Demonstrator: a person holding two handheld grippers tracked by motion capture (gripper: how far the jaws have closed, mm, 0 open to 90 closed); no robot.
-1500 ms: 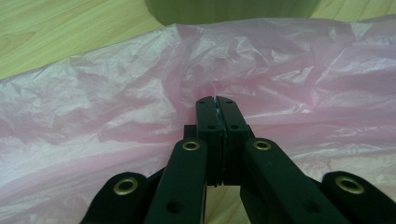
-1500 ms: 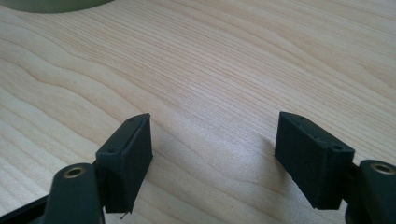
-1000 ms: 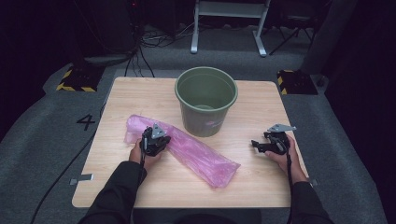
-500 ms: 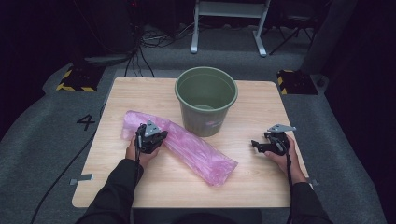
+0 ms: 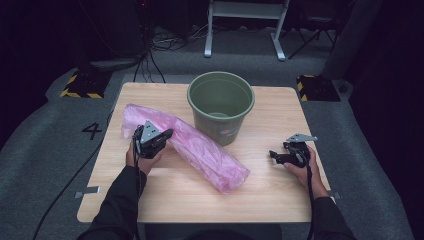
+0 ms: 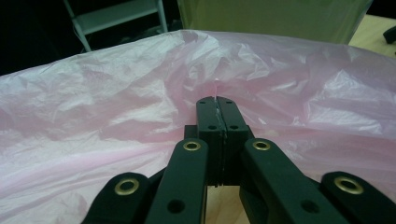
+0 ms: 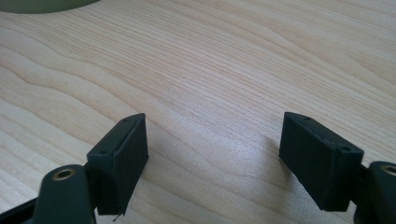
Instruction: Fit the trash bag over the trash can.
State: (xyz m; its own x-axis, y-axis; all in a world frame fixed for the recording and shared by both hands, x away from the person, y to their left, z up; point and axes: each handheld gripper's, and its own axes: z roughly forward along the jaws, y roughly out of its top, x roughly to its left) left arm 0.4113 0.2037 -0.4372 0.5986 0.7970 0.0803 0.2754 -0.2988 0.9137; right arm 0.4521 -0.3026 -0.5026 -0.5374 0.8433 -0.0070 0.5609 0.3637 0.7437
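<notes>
Beside the green bucket (image 5: 221, 105), on its left and front, the pink plastic bag (image 5: 200, 150) lies slantwise across the wooden surface (image 5: 165, 200), its near end just short of the bucket's front and its far end off to the bucket's left. Over the last second the left claw (image 5: 162, 136) has slid along the bag away from the bucket toward that far end, and the bag has shifted a little with it; I judge this a pinch taken near the mouth, ready for lifting the bag toward the bucket. That left claw is clenched flat on a fold of the pink film (image 6: 215, 88). To the bucket's right and nearer the person, the right claw (image 5: 274, 156) rests on bare wood, spread wide, grasping nothing.
</notes>
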